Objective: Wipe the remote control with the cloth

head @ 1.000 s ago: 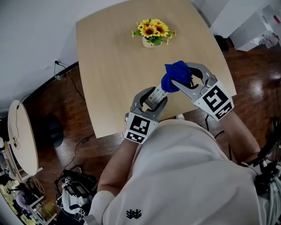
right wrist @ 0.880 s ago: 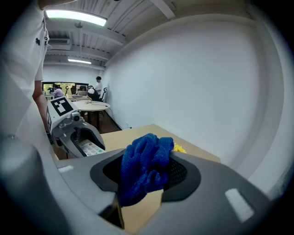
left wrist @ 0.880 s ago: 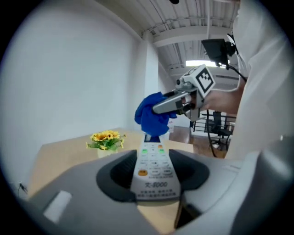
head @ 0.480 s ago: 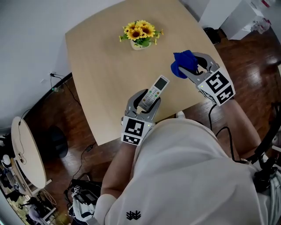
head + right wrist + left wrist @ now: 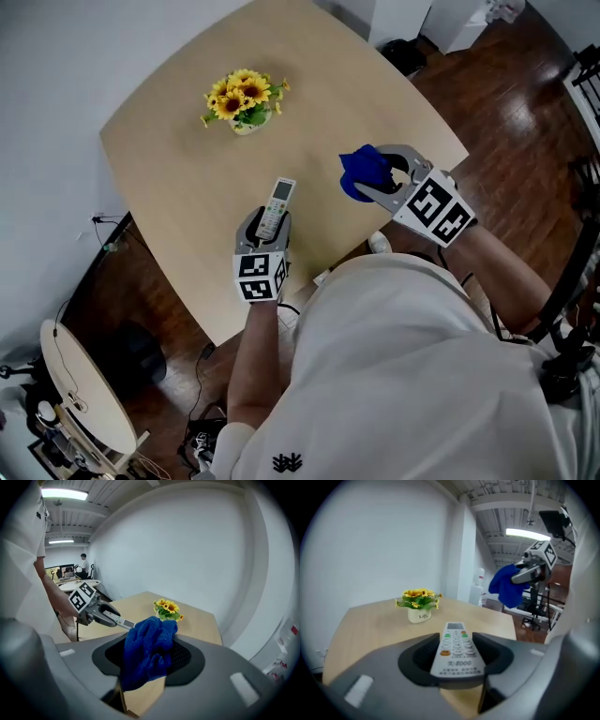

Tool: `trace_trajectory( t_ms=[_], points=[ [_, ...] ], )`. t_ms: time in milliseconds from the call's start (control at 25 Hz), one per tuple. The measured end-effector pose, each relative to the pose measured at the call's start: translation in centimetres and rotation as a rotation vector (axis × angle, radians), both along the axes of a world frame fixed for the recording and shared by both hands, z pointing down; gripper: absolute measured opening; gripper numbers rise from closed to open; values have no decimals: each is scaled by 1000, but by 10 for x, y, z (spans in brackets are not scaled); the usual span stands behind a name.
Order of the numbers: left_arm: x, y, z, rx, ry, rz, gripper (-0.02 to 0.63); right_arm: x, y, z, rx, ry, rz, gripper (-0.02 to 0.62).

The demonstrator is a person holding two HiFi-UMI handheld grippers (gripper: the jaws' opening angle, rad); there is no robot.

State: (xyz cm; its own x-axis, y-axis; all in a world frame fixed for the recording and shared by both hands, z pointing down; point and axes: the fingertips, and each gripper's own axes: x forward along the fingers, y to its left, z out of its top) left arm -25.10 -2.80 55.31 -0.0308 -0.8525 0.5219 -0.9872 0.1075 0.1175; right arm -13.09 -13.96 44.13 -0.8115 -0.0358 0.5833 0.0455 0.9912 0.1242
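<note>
The left gripper (image 5: pixel 457 657) has its fingers closed on the remote control (image 5: pixel 277 200), by the desk's (image 5: pixel 178 178) near edge. At its 3 o'clock, apart, the right gripper (image 5: pixel 149 657) clamps the bunched blue cloth (image 5: pixel 362 172). A sunflower pot (image 5: pixel 240 99) stands at 11 o'clock.

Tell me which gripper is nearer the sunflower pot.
Left. The left gripper, shut on the remote, is on the person's side of the sunflower pot, pointing toward it. The right gripper, holding the blue cloth, is farther off to the pot's right.
</note>
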Motion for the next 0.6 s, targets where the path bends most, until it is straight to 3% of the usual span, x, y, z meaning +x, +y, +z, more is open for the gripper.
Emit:
trace_trajectory(
  t_ms=[240, 400, 600],
  points=[
    [-30, -10, 56, -99, 6, -88, 235, 42, -6, 21, -29, 44, 98, 196],
    [-50, -1, 89, -176, 3, -144, 235, 49, -12, 26, -29, 59, 121, 196],
    [-43, 12, 107, -276, -10, -173, 236, 71, -20, 20, -45, 62, 145, 196]
  ],
)
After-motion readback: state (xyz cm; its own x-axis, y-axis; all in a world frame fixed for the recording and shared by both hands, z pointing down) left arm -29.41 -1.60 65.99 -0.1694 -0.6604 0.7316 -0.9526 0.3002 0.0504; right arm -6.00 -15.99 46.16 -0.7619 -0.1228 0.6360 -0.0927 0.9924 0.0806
